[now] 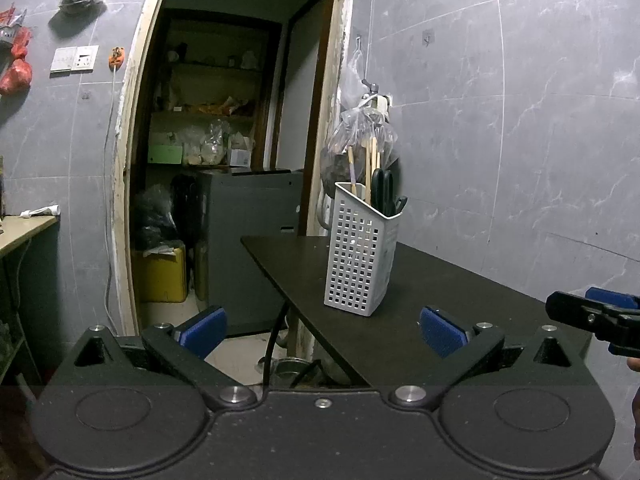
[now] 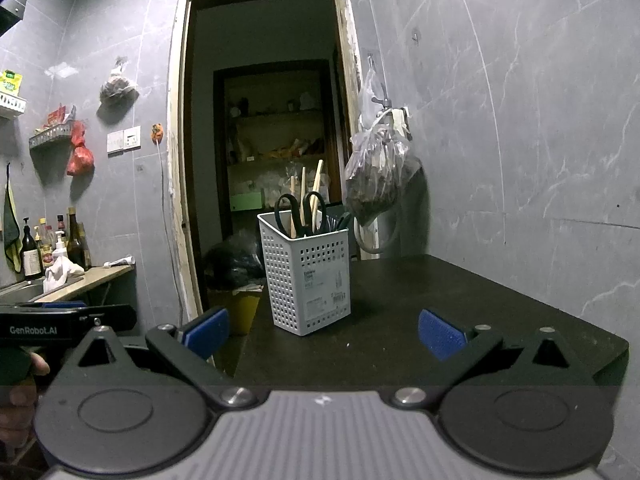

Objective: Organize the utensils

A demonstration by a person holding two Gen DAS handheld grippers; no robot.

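Observation:
A white perforated utensil holder (image 1: pixel 360 252) (image 2: pixel 308 276) stands upright on the dark table (image 1: pixel 440 300) (image 2: pixel 440 312). Black-handled scissors (image 2: pixel 302 210) (image 1: pixel 382 192) and several wooden chopsticks (image 2: pixel 310 196) (image 1: pixel 370 164) stick out of its top. My left gripper (image 1: pixel 322 332) is open and empty, held short of the table's near edge, the holder ahead between its blue pads. My right gripper (image 2: pixel 324 334) is open too, with nothing between its fingers, over the near part of the table in front of the holder. Each gripper shows at the edge of the other's view.
A plastic bag of dark stuff (image 2: pixel 380 176) hangs on the tiled wall just right of the holder. Behind the table an open doorway (image 2: pixel 264 140) leads to a room with shelves. At the far left a counter (image 2: pixel 80 280) carries bottles and a sink.

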